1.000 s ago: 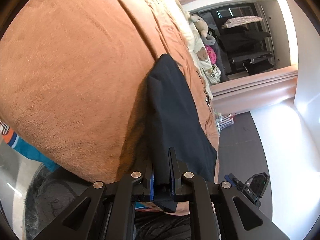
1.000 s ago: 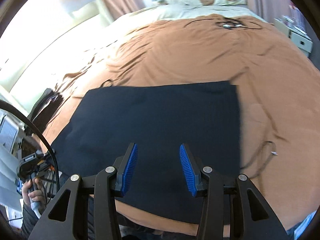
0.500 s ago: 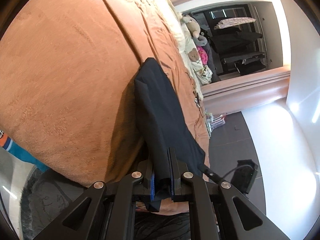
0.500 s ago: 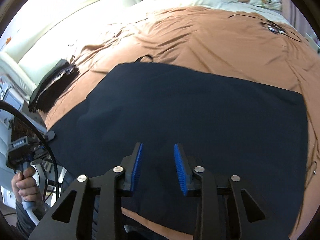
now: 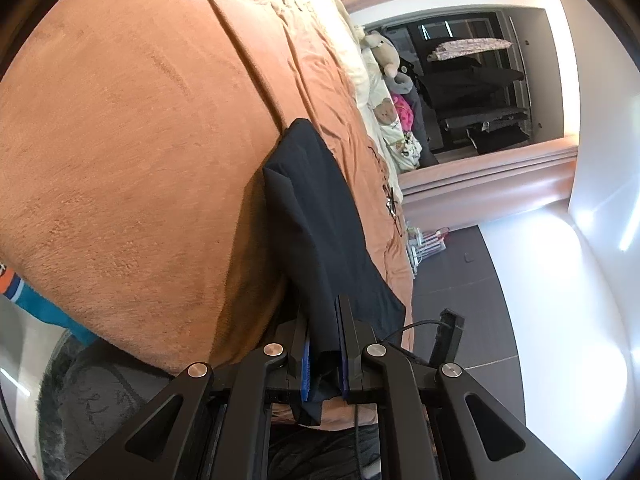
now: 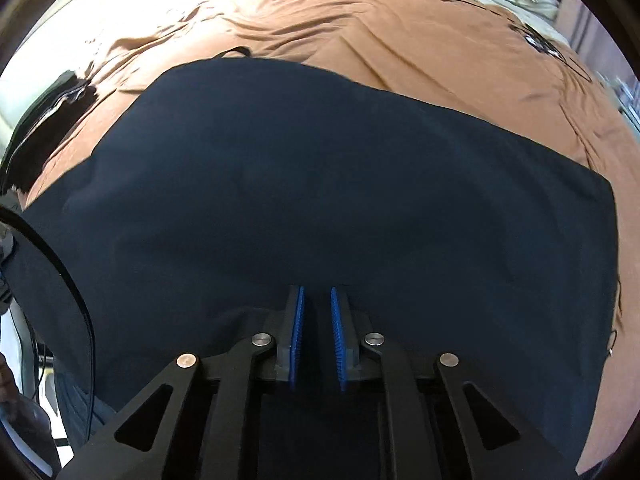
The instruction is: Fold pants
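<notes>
The dark navy pants (image 6: pixel 320 184) lie spread flat on the brown blanket (image 6: pixel 400 28) of a bed. In the left wrist view the pants (image 5: pixel 320 216) show edge-on, lifted at the near end. My left gripper (image 5: pixel 325 354) is shut on the near edge of the pants, with cloth hanging below the blue pads. My right gripper (image 6: pixel 316 332) is low over the near edge of the pants, its blue pads (image 6: pixel 297 328) close together with a narrow gap; dark cloth lies between and under them.
The bed's blanket (image 5: pixel 120 140) fills the left wrist view. Soft toys and pillows (image 5: pixel 384 92) sit at the bed's head. A dark wardrobe opening (image 5: pixel 472 92) and grey floor (image 5: pixel 460 280) are beyond. A black garment (image 6: pixel 44 120) lies at the bed's left edge.
My right gripper has moved down and forward onto the pants' near edge and its jaws have narrowed from wide open to nearly shut. My left gripper keeps its hold.
</notes>
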Available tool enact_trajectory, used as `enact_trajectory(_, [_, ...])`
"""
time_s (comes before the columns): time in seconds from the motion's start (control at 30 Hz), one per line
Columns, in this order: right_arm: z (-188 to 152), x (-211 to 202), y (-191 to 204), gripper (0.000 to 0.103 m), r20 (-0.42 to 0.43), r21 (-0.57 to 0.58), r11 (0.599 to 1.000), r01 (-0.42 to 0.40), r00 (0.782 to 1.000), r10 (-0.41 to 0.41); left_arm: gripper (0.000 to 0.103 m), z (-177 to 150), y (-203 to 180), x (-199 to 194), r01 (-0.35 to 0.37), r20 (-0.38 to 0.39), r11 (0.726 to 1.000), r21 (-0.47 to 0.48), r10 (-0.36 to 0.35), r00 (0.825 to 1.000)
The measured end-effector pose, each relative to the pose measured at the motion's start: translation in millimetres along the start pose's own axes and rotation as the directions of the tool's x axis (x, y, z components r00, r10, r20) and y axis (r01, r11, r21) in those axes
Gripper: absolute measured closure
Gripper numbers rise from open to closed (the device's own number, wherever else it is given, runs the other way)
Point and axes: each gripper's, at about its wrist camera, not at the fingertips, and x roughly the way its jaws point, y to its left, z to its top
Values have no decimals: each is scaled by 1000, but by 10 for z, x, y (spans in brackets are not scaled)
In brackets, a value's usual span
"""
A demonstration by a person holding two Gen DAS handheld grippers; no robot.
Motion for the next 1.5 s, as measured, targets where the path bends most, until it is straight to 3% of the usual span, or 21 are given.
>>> enact_trajectory(0.17, [70, -130, 83, 93, 37, 5, 997, -81, 996, 81, 92, -6, 34, -8, -4, -1, 1000, -14, 4, 1000])
enact_trajectory(0.3, [160, 49, 239, 93, 0, 3, 990, -141, 990, 141, 92, -25, 21, -18, 0, -1, 1000, -15, 0, 1000])
enact_trajectory(0.43, [322, 326, 107, 93, -33, 44, 994, -97, 995, 98, 92, 4, 70, -12, -1, -3, 999, -34, 1, 1000])
enact_trajectory(0.9, [842, 552, 17, 93, -19, 63, 998, 16, 1000, -15, 92, -16, 138, -29, -26, -1, 997, -72, 26, 1000])
enact_trajectory(1.03, [903, 636, -2, 93, -16, 67, 997, 25, 1000, -24, 89, 0, 208, -3, -59, -4, 993, -98, 59, 998])
enact_trajectory(1.13, [934, 672, -29, 93, -18, 72, 997, 27, 999, -26, 79, 9, 271, 43, -82, -5, 990, -114, 82, 997])
enact_trajectory(1.3, [981, 697, -37, 93, -11, 71, 997, 39, 999, -38, 79, 6, 342, 142, -76, -12, 988, -135, 75, 997])
enact_trajectory(1.5, [956, 681, -116, 93, 11, 83, 997, -4, 1000, 3, 79, -5, 397, 171, -82, -13, 987, -138, 81, 997])
